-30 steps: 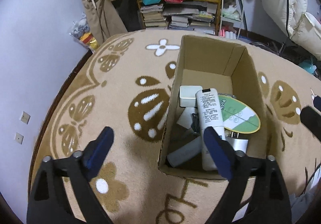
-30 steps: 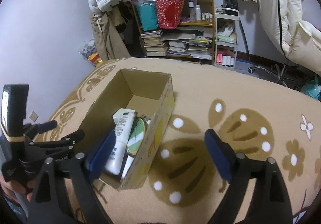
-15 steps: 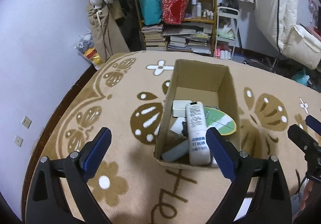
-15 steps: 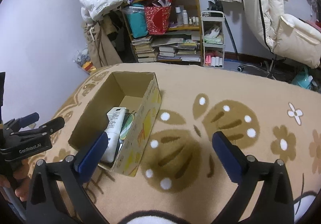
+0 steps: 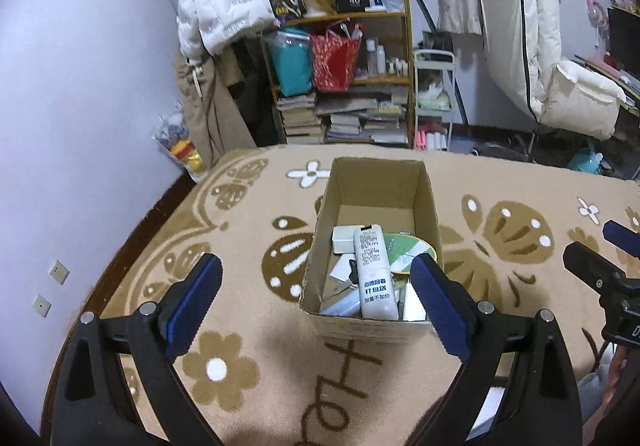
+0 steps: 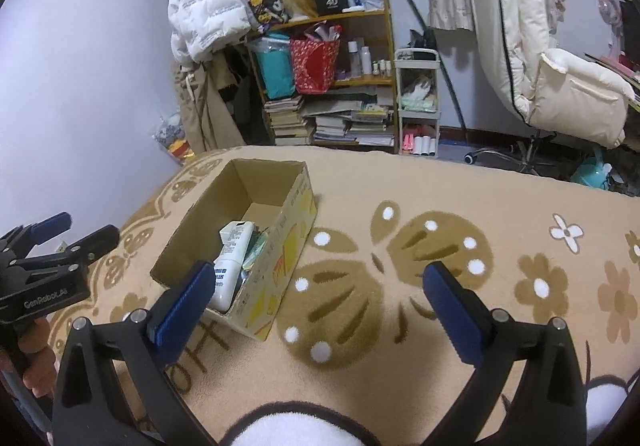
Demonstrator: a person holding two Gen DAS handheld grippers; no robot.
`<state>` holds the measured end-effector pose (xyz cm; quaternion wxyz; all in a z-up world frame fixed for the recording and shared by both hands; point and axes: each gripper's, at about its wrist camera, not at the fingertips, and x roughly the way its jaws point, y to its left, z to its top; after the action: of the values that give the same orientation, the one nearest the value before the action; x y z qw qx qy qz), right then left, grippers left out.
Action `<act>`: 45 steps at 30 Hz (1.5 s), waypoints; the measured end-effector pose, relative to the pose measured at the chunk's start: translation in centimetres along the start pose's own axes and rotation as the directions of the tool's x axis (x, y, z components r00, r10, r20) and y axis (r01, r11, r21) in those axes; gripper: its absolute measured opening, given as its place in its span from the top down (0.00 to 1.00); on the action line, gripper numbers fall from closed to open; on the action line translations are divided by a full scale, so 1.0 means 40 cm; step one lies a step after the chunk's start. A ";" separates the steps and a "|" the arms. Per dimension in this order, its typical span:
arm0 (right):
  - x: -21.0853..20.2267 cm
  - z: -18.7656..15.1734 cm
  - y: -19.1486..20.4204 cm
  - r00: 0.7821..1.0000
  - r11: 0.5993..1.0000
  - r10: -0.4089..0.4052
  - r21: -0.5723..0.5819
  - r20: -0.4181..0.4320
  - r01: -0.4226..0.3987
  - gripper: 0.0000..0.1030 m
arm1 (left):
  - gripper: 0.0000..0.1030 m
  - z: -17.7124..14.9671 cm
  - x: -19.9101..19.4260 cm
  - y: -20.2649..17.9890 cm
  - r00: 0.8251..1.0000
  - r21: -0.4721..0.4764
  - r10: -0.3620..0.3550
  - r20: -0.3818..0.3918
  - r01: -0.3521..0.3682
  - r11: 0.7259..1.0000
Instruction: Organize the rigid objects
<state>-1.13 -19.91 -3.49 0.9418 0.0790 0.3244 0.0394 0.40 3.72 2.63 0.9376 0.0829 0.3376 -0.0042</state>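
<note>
Left wrist view
Left gripper [image 5: 316,294]: jaws wide apart, holding nothing, hovering above the patterned carpet [image 5: 248,326].
Cardboard box [image 5: 376,182]: straight ahead of the gripper, its near wall just beyond the right finger's tip, open at the top.
Box contents: a white tube with printed text [image 5: 374,274] lies lengthwise on the pile; a small white case [image 5: 346,239] sits beyond it to the left; a green and white round lid [image 5: 404,255] sits to its right; silvery flat items fill the near end.
Right gripper [image 5: 600,258]: seen at the far right edge, well apart from the box.

Right wrist view
Right gripper [image 6: 320,298]: jaws spread wide, empty, over bare carpet [image 6: 400,286].
Cardboard box [image 6: 296,242]: ahead and to the left, near the left finger, showing a yellow printed side.
White tube [image 6: 234,258]: inside the box, at its near end.
Left gripper [image 6: 60,236]: at the far left, held by a hand [image 6: 34,350], beyond the box.

Progress
Done: several rigid items already lie in the box.
Left: no loose items show on the carpet in either view, so the sorting looks close to finished, perhaps complete.
</note>
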 end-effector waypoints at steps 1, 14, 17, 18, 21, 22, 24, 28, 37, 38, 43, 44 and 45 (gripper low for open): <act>-0.006 -0.005 -0.003 1.000 1.000 0.001 0.004 0.010 -0.001 0.00 | 0.08 -0.004 -0.008 -0.004 1.000 0.007 -0.001 0.011 0.001 1.000; -0.025 -0.064 -0.025 0.995 0.998 -0.063 0.007 0.081 0.063 0.00 | 0.08 -0.039 -0.003 -0.010 1.000 -0.011 -0.007 0.028 0.007 1.000; -0.024 -0.068 -0.024 0.995 0.998 -0.055 0.005 0.079 0.055 0.00 | 0.08 -0.049 0.005 -0.015 1.000 0.010 -0.009 0.006 0.009 1.000; -0.023 -0.067 -0.023 0.995 0.998 -0.061 -0.011 0.085 0.062 0.00 | 0.08 -0.051 0.006 -0.016 1.000 0.015 -0.010 0.002 0.010 1.000; -0.024 -0.065 -0.027 0.994 0.998 -0.066 -0.011 0.088 0.067 0.00 | 0.08 -0.057 0.009 -0.011 1.000 0.011 -0.016 -0.002 0.016 1.000; -0.021 -0.066 -0.028 0.995 0.998 -0.064 -0.010 0.083 0.065 0.00 | 0.08 -0.056 0.009 -0.010 1.000 0.005 -0.019 -0.002 0.019 1.000; -0.019 -0.067 -0.028 0.995 0.998 -0.067 -0.012 0.079 0.068 0.00 | 0.08 -0.056 0.010 -0.007 1.000 -0.001 -0.023 -0.001 0.023 1.000; -0.016 -0.075 -0.020 0.993 0.996 -0.084 -0.019 0.088 0.086 0.00 | 0.08 -0.056 0.009 -0.014 1.000 0.030 -0.014 -0.005 0.014 0.999; -0.007 -0.079 -0.020 0.996 0.998 -0.058 -0.011 0.071 0.059 0.00 | 0.08 -0.056 0.012 -0.029 1.000 0.048 -0.012 -0.011 0.013 0.999; -0.007 -0.080 -0.020 0.996 0.998 -0.059 -0.008 0.072 0.060 0.00 | 0.08 -0.056 0.011 -0.029 1.000 0.047 -0.011 -0.010 0.012 0.999; -0.006 -0.087 -0.020 0.996 0.998 -0.063 -0.003 0.067 0.063 0.00 | 0.08 -0.056 0.012 -0.031 1.000 0.045 -0.015 -0.010 0.015 0.999; -0.006 -0.087 -0.020 0.995 0.998 -0.064 -0.003 0.070 0.065 0.00 | 0.08 -0.056 0.013 -0.033 1.000 0.046 -0.014 -0.010 0.015 0.999; -0.005 -0.087 -0.021 0.996 0.998 -0.064 -0.003 0.070 0.064 0.00 | 0.08 -0.056 0.013 -0.031 1.000 0.047 -0.013 -0.011 0.013 0.999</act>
<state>-3.42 -20.32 -6.19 0.9535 0.0675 0.2936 0.0072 -0.71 2.88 0.41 0.9337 0.1025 0.3427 -0.0178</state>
